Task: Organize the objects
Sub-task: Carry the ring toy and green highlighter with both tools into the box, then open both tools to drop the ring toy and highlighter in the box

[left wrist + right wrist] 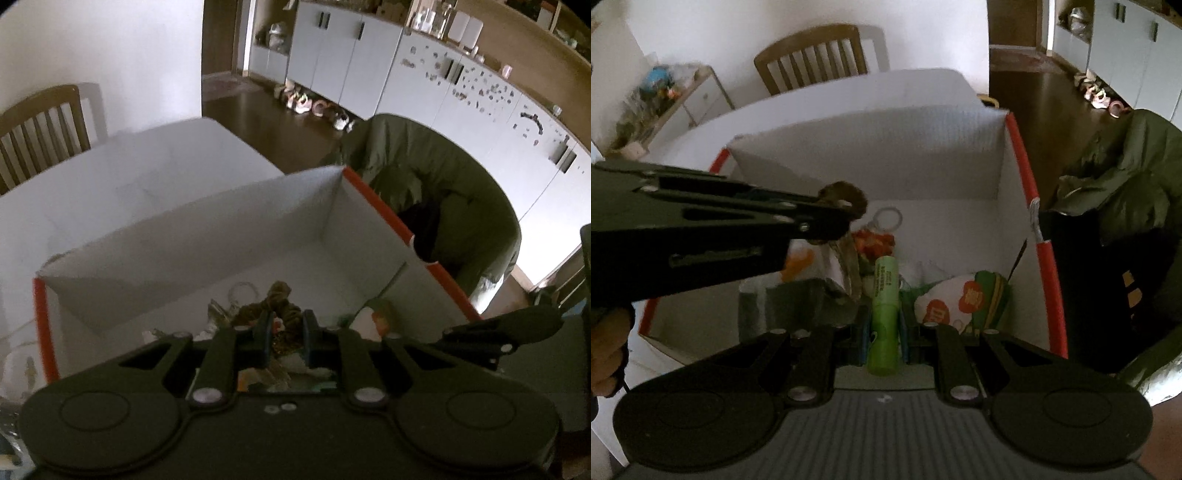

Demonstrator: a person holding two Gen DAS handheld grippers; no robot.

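Observation:
A white cardboard box point(376, 206) with red edges stands open on the table, seen from above in both views. My left gripper point(287, 328) is shut on a brown dried bundle point(280, 295) over the box. From the right wrist view the left gripper point(838, 214) reaches in from the left, and the brown bundle point(846, 192) trails a clear wrapper point(849, 266). My right gripper point(884, 328) is shut on a light green tube point(884, 295) that points into the box point(1023, 166). Several packets lie on the box floor, among them a green, white and orange one point(964, 299).
The box sits on a white table point(110, 184) with a wooden chair point(812, 59) behind it. A green jacket point(443, 177) hangs over a seat to the right, beside a black bag point(1108, 288). A person's hand point(605, 350) holds the left gripper's handle.

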